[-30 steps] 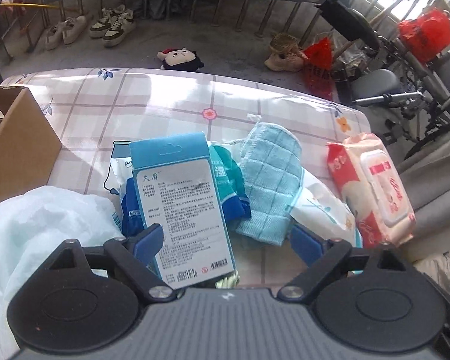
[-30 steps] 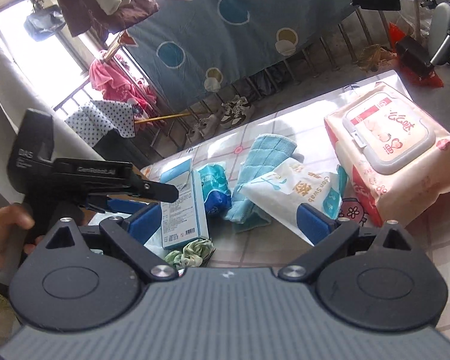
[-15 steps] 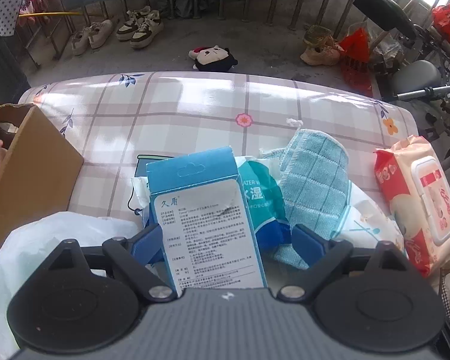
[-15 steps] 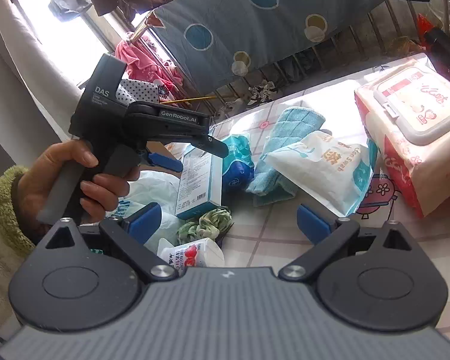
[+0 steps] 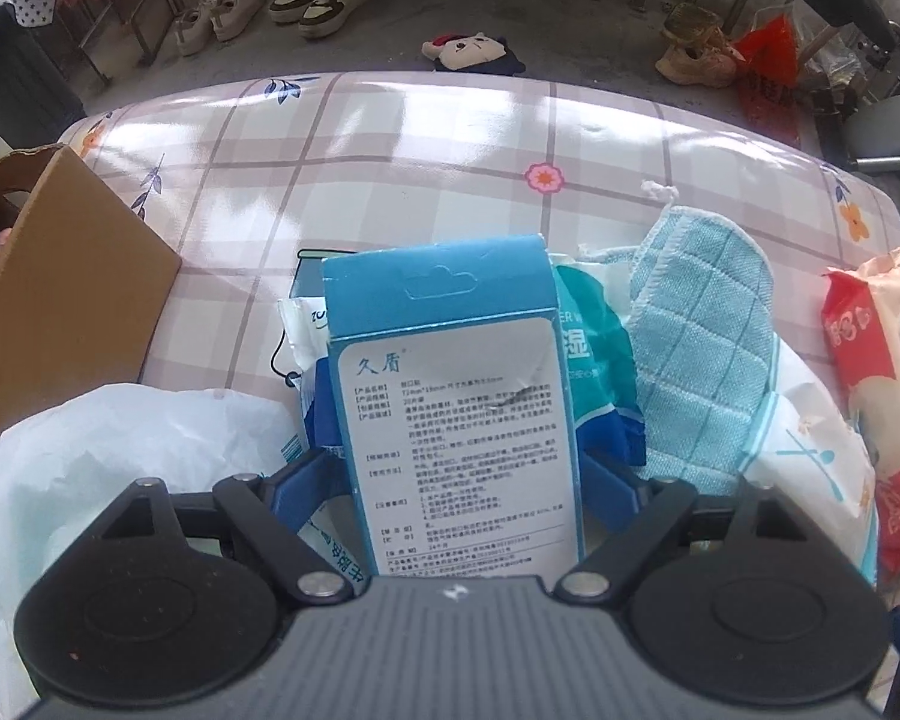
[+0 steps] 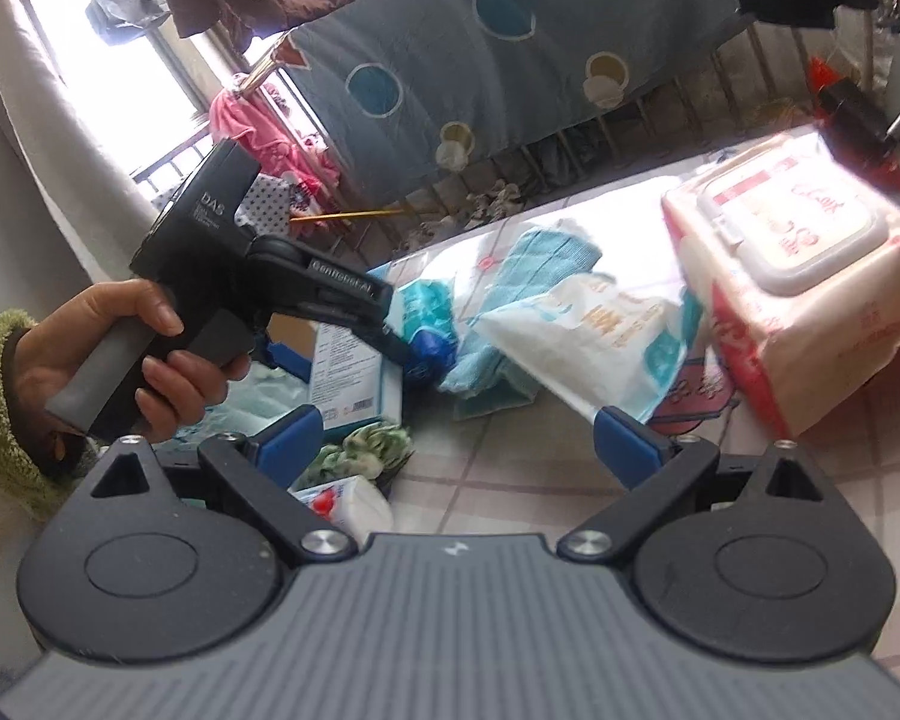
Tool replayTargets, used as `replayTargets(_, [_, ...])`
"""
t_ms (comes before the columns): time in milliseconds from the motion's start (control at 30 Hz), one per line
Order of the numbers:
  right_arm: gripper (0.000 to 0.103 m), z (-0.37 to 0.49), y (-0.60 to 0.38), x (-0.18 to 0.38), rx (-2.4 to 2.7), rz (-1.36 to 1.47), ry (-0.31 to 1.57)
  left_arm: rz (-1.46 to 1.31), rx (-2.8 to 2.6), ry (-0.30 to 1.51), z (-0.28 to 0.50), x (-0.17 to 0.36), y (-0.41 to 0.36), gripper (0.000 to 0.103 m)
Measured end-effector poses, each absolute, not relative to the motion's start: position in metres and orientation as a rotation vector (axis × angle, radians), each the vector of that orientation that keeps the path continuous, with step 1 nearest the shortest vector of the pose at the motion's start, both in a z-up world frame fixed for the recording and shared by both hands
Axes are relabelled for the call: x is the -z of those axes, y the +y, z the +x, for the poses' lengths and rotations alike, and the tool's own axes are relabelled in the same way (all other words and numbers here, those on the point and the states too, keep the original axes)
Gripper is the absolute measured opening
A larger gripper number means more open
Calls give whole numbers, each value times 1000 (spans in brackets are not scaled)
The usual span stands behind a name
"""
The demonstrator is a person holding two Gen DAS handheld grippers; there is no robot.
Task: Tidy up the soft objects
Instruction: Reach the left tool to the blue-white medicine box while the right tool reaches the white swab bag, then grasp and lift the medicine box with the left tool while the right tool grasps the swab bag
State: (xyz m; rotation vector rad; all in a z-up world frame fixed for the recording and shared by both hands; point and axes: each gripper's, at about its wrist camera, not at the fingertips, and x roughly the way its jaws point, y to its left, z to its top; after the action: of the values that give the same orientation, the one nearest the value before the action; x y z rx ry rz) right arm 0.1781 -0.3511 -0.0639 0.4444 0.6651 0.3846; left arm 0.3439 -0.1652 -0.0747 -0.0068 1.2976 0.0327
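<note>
Left gripper (image 5: 459, 480) now closed on blue box (image 5: 450, 396); right gripper (image 6: 459, 438) spread.

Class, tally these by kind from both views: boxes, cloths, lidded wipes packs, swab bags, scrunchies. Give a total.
Boxes: 2 (blue box, cardboard box)
Cloths: 1 (cloth)
Lidded wipes packs: 1 (pink pack)
Swab bags: 1 (swab bag)
Scrunchies: 1 (scrunchie)
Total: 6
</note>
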Motion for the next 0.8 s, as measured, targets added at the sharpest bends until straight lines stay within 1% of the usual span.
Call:
replayTargets(33, [97, 177, -352, 62, -355, 412, 647, -1, -30, 1284, 342, 73, -166, 79])
replayTargets(67, [97, 177, -353, 59, -324, 368, 628, 10, -24, 1275, 341, 71, -167, 77])
replayTargets(267, [97, 206, -326, 56, -304, 82, 622, -19, 14, 1257, 336, 68, -159, 76])
replayTargets(400, [97, 238, -296, 75, -277, -182, 672, -46, 43, 1253, 330, 62, -154, 76])
replayTargets(433, [94, 244, -289, 81, -258, -252, 675, -49, 51, 1248, 328, 59, -153, 76])
replayTargets(467, [89, 249, -281, 87, -241, -322, 682, -55, 61, 1241, 326, 56, -152, 76])
replayTargets(500, [67, 252, -276, 92, -222, -372, 688, -61, 70, 1234, 324, 53, -151, 76])
replayTargets(533, [48, 255, -274, 96, -206, -401, 701, -67, 79, 1226, 322, 50, -150, 76])
replayTargets(567, [48, 256, -273, 98, -174, -416, 707, -75, 86, 1218, 320, 47, -150, 76])
replayTargets(600, [45, 256, -275, 97, -162, -404, 704, -85, 93, 1210, 318, 45, -149, 76])
replayTargets(633, [38, 255, -278, 94, -164, -373, 705, -94, 98, 1203, 316, 44, -148, 76])
replayTargets(667, [36, 254, -284, 89, -168, -331, 707, -104, 103, 1194, 313, 42, -148, 76])
replayTargets(800, [32, 240, -309, 68, -164, -143, 692, -140, 160, 1156, 301, 35, -151, 75])
